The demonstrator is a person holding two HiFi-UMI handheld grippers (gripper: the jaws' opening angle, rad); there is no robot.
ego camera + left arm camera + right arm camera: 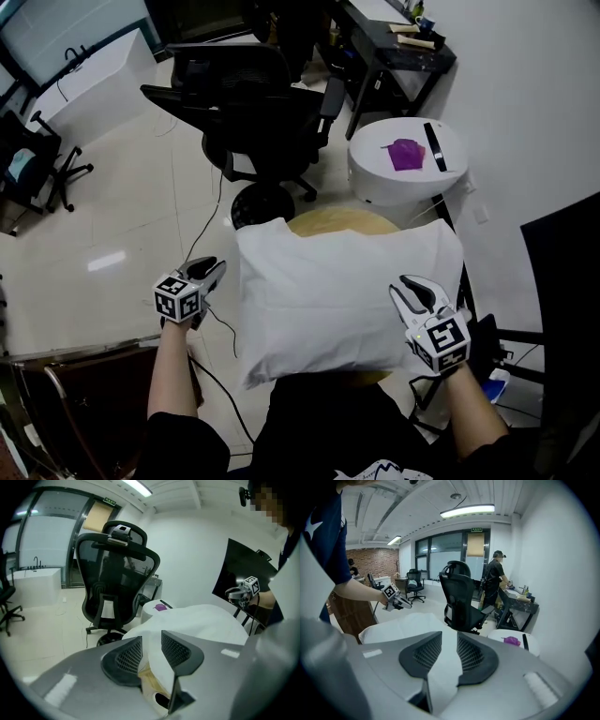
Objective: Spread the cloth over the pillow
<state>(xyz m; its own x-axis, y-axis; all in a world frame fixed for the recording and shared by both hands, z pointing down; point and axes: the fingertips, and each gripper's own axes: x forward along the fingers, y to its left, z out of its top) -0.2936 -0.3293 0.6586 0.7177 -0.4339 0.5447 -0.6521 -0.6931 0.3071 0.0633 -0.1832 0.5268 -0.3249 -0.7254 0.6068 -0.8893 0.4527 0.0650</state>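
- While cloth (347,300) lies spread between both, left gripper (217,268): jaws apart, cloth loose in the gap.
- Opposite, right gripper (411,284): jaws apart, cloth loose between.

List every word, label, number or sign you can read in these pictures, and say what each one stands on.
No text can be read in any view.
Green sign above the window: too small to read.
White sheet on the back of the office chair: blurred, nothing legible.
Marker cubes: black-and-white square patterns only, no letters or numbers.
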